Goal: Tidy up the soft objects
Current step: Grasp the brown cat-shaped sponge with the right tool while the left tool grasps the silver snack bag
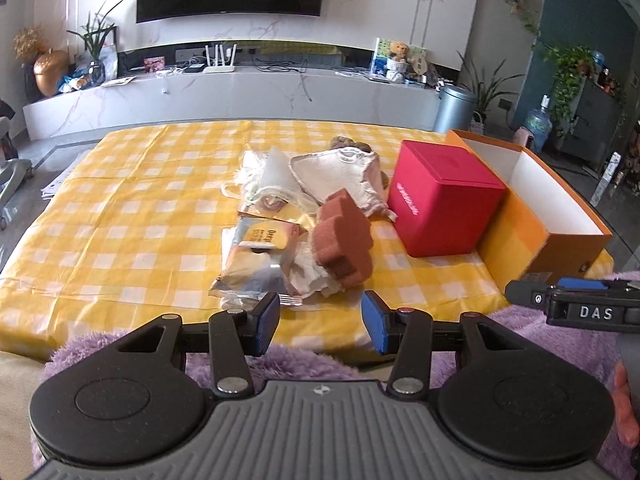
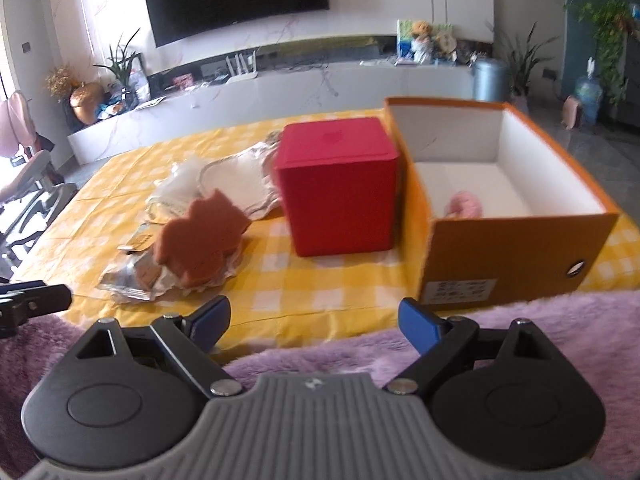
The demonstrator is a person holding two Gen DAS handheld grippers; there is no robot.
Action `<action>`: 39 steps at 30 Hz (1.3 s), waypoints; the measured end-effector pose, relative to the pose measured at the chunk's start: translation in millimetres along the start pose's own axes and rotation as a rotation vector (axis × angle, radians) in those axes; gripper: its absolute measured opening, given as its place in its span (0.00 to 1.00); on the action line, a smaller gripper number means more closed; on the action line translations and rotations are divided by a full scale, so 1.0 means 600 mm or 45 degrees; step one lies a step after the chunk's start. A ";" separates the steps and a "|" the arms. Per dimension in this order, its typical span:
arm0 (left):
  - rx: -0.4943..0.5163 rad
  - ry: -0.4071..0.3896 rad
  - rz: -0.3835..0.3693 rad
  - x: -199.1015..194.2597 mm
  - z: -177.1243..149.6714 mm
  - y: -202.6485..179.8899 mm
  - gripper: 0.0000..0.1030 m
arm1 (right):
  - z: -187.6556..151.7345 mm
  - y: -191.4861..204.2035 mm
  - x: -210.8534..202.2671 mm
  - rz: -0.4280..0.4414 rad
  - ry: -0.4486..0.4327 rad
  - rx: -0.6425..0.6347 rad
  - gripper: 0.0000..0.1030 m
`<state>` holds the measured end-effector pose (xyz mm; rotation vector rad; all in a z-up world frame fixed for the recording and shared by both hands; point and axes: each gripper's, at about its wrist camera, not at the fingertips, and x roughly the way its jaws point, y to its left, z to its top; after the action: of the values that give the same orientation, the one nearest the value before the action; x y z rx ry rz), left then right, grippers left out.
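A pile of soft things lies mid-table on the yellow checked cloth: a brown sponge (image 1: 344, 236) (image 2: 200, 240), a white cloth bib (image 1: 336, 174) (image 2: 240, 180), a crumpled tissue and a foil snack packet (image 1: 256, 272). My left gripper (image 1: 320, 320) hovers at the near table edge just in front of the packet, open and empty. My right gripper (image 2: 314, 322) is open too, wide, with nothing between its fingers, near the orange box (image 2: 516, 256) (image 1: 552, 216). A pink fluffy item (image 2: 464, 206) lies inside that box.
A closed red cube box (image 1: 444, 200) (image 2: 340, 184) stands between the pile and the orange box. A purple fuzzy blanket (image 2: 520, 320) covers the near side below both grippers. A TV wall and a low white cabinet lie beyond the table.
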<state>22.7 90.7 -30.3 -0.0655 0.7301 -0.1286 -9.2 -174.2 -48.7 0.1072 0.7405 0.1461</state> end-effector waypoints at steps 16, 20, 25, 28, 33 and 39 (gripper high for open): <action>-0.061 0.045 0.066 0.057 0.043 0.072 0.74 | 0.058 0.089 0.117 0.181 0.130 -0.029 0.95; -0.068 0.081 0.049 0.081 0.054 0.085 0.77 | 0.070 0.106 0.161 0.212 0.195 -0.018 0.95; -0.135 0.155 0.057 0.112 0.056 0.102 0.77 | 0.084 0.126 0.212 0.249 0.255 0.022 0.95; -0.182 0.190 0.053 0.126 0.059 0.114 0.77 | 0.088 0.133 0.242 0.263 0.294 0.047 0.95; -0.182 0.247 0.041 0.154 0.067 0.118 0.78 | 0.091 0.137 0.292 0.290 0.376 0.146 0.95; -0.128 0.335 0.050 0.192 0.071 0.107 0.78 | 0.089 0.136 0.311 0.363 0.387 0.191 0.80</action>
<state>142.5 138.5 -81.3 -0.1318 1.0004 -0.0634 155.4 -64.5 -121.3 0.3396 1.0378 0.3844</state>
